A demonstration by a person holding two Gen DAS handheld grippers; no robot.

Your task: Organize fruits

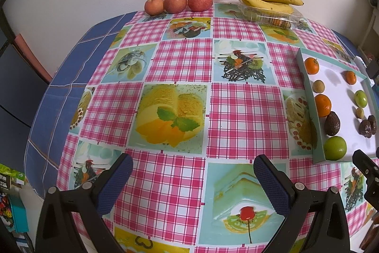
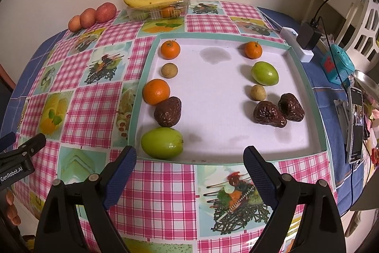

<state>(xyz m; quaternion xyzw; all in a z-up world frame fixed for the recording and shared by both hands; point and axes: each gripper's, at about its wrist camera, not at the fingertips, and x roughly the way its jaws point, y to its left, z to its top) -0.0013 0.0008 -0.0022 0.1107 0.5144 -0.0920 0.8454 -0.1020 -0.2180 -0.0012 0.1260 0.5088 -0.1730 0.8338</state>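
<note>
My left claw [image 1: 193,178] is matte black plastic — two wedge-shaped arms, each tipped with a dark blue, finely textured pad [image 1: 272,184] and fixed with round silver screws. My right claw [image 2: 189,168] is built the same. At nine o'clock in the right view, the left claw's side carries white "GenRobot.AI" lettering.

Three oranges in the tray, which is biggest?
The orange midway down the tray's left column, touching the dark wrinkled fruit. The two oranges at the far corners are noticeably smaller.
</note>
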